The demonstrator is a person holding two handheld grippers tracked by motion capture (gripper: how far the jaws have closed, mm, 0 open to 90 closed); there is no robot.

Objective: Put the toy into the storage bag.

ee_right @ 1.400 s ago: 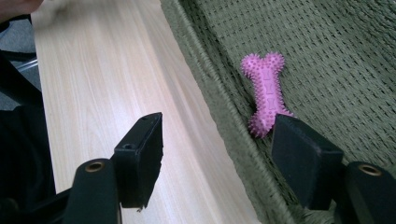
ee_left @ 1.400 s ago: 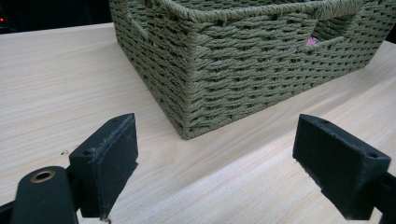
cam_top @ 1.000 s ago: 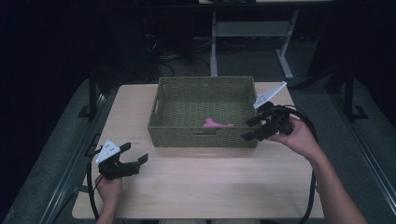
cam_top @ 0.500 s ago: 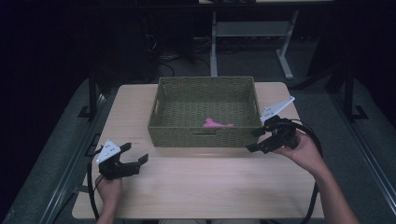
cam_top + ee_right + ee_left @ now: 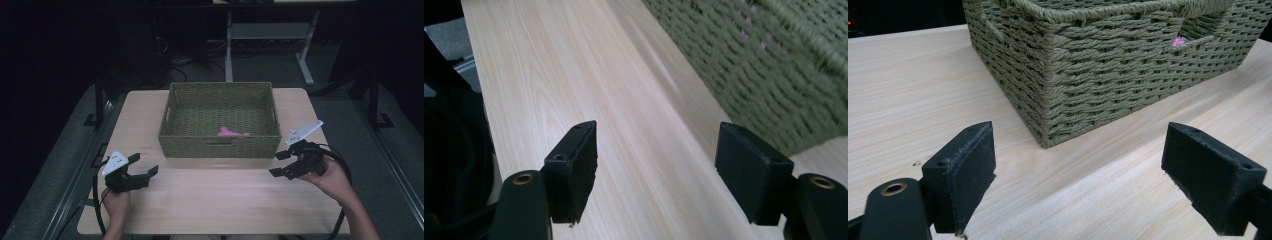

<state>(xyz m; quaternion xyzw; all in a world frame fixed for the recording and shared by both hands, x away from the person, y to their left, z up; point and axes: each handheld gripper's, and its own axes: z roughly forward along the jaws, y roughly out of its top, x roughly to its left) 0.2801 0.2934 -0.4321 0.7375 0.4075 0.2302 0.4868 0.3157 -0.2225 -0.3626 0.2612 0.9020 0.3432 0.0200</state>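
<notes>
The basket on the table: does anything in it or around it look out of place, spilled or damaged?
Nothing stands out. The woven basket sits square on the table, its weave intact. A small pink thing lies inside near the front wall. Both tongs, left and right, are open and empty.

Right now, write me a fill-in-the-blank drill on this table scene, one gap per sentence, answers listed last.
1. The small pink thing lies inside the woven ____.
2. The basket stands on a pale ____ table.
3. Nothing sits between the jaws of the right tool; they are ____.
4. The left tool hovers near the basket's front ____ corner.

Missing words: basket; wooden; open; left
</notes>
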